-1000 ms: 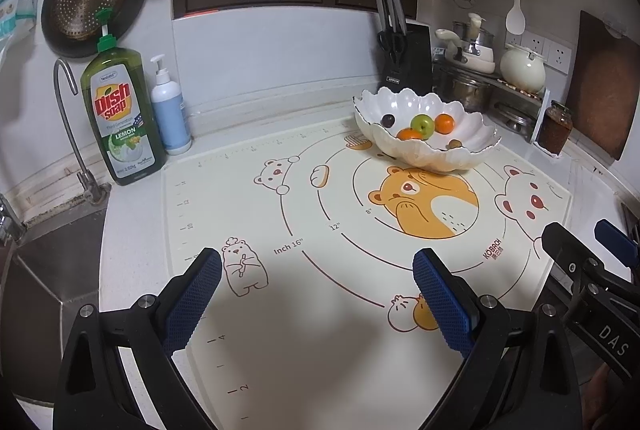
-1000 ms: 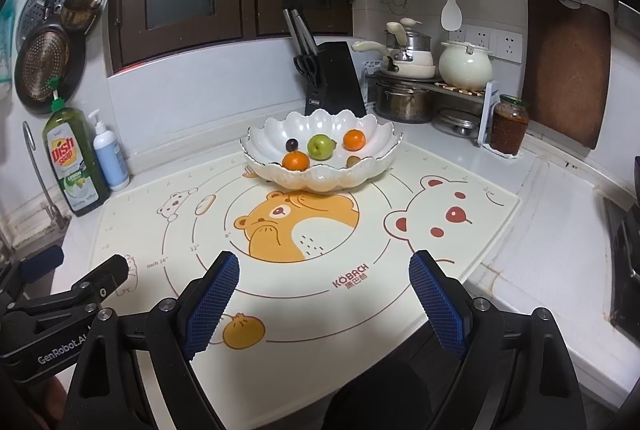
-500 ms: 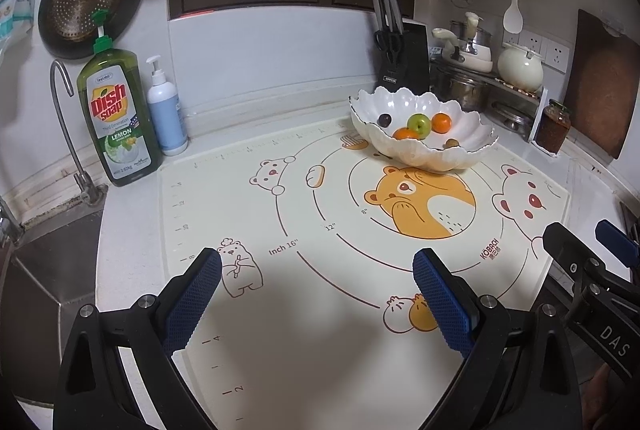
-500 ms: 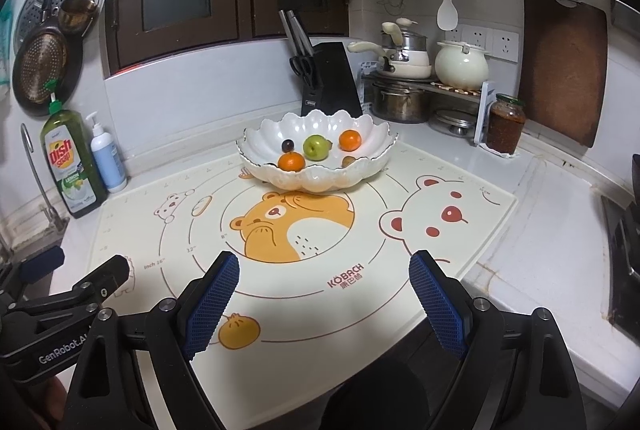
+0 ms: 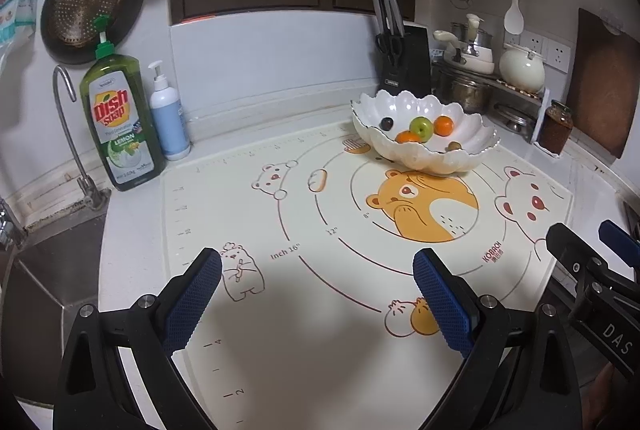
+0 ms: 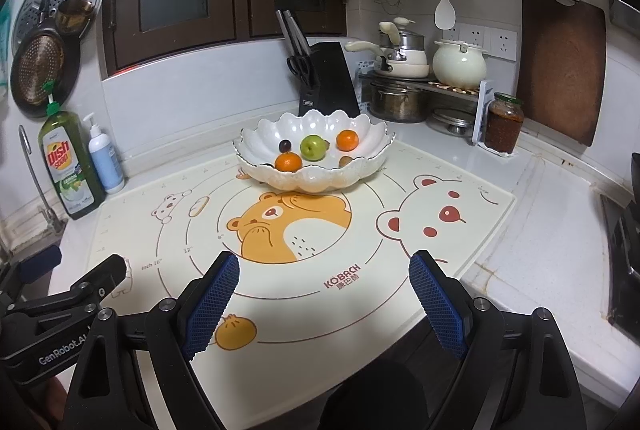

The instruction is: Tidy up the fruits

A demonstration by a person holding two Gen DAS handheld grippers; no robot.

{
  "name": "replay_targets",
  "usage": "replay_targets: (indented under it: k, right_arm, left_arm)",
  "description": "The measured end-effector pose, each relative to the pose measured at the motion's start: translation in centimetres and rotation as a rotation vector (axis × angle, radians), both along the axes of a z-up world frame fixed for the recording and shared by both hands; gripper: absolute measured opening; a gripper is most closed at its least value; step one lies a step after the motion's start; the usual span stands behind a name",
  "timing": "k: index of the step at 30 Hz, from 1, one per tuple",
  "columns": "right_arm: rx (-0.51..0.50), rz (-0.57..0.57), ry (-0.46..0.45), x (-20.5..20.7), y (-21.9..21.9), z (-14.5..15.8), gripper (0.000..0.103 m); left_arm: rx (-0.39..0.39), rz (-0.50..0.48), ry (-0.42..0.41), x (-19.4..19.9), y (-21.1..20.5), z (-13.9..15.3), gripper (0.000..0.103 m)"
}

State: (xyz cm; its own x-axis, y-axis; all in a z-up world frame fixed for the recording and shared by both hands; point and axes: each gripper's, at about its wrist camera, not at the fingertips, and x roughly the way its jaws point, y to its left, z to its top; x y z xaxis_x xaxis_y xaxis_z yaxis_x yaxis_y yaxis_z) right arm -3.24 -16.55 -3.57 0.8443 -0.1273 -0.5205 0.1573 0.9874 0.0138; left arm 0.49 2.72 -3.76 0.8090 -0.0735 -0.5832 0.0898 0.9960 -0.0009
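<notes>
Upright scalloped bowl [image 6: 280, 143], 5 fruits inside, rim upward

I see a white surface [image 6: 552, 254] running into a corner. A cream baking mat [image 6: 320, 294] with bear drawings lies flat on it, its near edge at the surface's front edge. On the mat's far side stands a white scalloped bowl [image 6: 320, 177]. Far left, off the mat, a green dish soap bottle [image 5: 118, 125] and a pale blue pump bottle [image 5: 168, 121] stand just beside each other. A knife block [image 6: 328, 77] stands behind the bowl. Far right, a jar [image 6: 503, 123].
</notes>
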Motion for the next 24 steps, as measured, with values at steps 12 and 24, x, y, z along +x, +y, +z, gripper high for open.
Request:
replay_targets:
  k: [12, 24]
  right_arm:
    - [0.0, -0.001, 0.0, 0.03, 0.02, -0.01, 0.088]
    - [0.001, -0.001, 0.002, 0.07, -0.07, 0.0, 0.088]
  left_arm:
    - [-0.024, -0.015, 0.028, 0.29, -0.07, -0.29, 0.098]
    - [-0.032, -0.026, 0.044, 0.71, -0.35, -0.41, 0.102]
